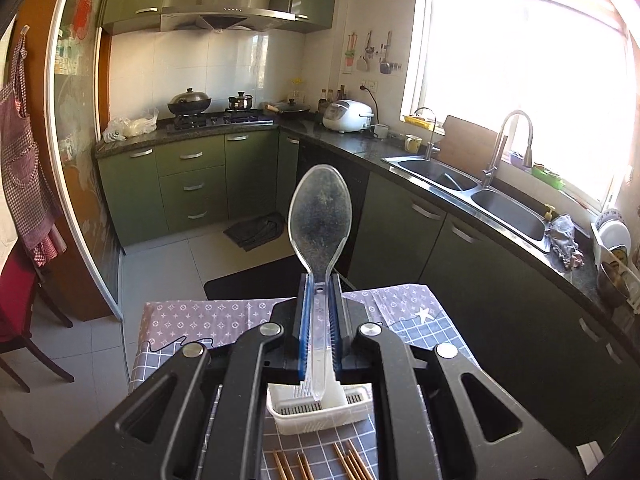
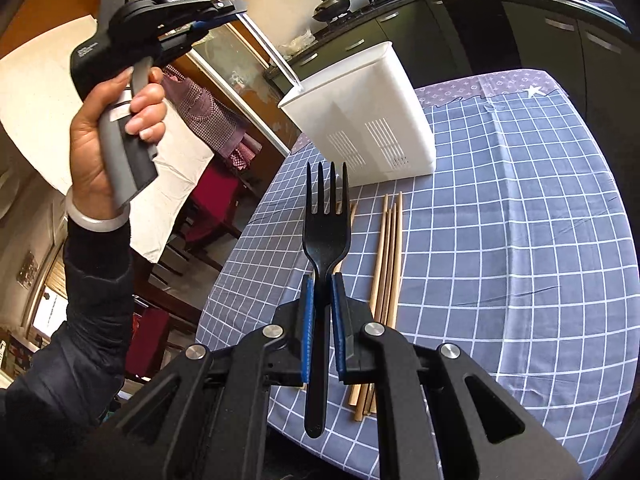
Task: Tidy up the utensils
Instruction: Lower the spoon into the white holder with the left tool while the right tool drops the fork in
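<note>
Right wrist view is showing the right gripper [image 2: 320, 280] clamping a black fork [image 2: 325, 240], jaws closed on its handle, above the desk [image 2: 520, 240]. The left gripper [image 1: 320, 292] is pinching a clear spoon [image 1: 320, 216]. Both are heading, I judge, for the white caddy [image 2: 360, 116]; chopsticks [image 2: 388, 248] are waiting beside it.

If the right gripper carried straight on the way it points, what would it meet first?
Probably the wooden chopsticks on the checked tablecloth, ahead of the right gripper and its black fork; the white holder stands beyond. Depth is unclear.
</note>
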{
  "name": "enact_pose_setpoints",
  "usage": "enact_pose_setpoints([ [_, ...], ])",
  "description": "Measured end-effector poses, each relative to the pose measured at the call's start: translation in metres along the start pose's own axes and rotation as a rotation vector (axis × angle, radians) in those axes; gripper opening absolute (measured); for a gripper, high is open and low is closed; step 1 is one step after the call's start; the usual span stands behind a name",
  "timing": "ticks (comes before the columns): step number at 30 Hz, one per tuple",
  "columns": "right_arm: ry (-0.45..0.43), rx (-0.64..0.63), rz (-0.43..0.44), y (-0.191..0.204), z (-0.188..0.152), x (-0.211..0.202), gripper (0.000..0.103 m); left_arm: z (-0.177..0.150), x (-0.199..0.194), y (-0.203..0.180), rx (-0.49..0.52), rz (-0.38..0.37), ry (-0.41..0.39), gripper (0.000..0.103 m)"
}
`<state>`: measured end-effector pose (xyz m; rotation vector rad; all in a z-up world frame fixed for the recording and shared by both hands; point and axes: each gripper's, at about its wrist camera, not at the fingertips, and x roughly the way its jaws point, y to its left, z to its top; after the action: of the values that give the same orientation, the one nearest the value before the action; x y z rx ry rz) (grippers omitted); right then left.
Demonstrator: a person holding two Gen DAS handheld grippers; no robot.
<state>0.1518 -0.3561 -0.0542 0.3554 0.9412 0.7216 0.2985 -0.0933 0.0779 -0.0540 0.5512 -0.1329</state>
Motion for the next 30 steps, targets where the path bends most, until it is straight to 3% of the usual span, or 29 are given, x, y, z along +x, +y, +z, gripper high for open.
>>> enact_pose_setpoints([
  [7,-0.048,-0.034,-0.002,0.008,0.021,-0.011,0.01,-0.028,0.033,0.002,0.032,0.022,0.092,0.011],
  [9,-0.072,-0.049,-0.009,0.013,0.035,-0.014,0.01,-0.037,0.038,0.004,0.046,0.028,0.115,0.029],
  [10,-0.087,-0.06,-0.013,0.015,0.042,-0.015,0.01,-0.039,0.04,0.004,0.049,0.033,0.115,0.042],
  [11,-0.106,-0.067,-0.019,0.018,0.051,-0.018,0.01,-0.042,0.039,0.006,0.052,0.034,0.111,0.045],
  [15,-0.204,-0.097,-0.056,0.034,0.095,-0.026,0.01,-0.041,0.025,0.014,0.056,0.027,0.064,0.045],
  [20,-0.388,-0.139,-0.152,0.054,0.15,-0.028,0.01,-0.044,-0.01,0.024,0.032,0.017,0.017,0.046],
  [23,-0.473,-0.166,-0.219,0.061,0.176,-0.015,0.01,-0.055,-0.024,0.03,0.036,0.003,0.036,0.046],
  [30,-0.543,-0.245,-0.402,0.054,0.208,0.04,0.01,-0.082,-0.043,0.047,0.045,0.005,0.091,0.046],
])
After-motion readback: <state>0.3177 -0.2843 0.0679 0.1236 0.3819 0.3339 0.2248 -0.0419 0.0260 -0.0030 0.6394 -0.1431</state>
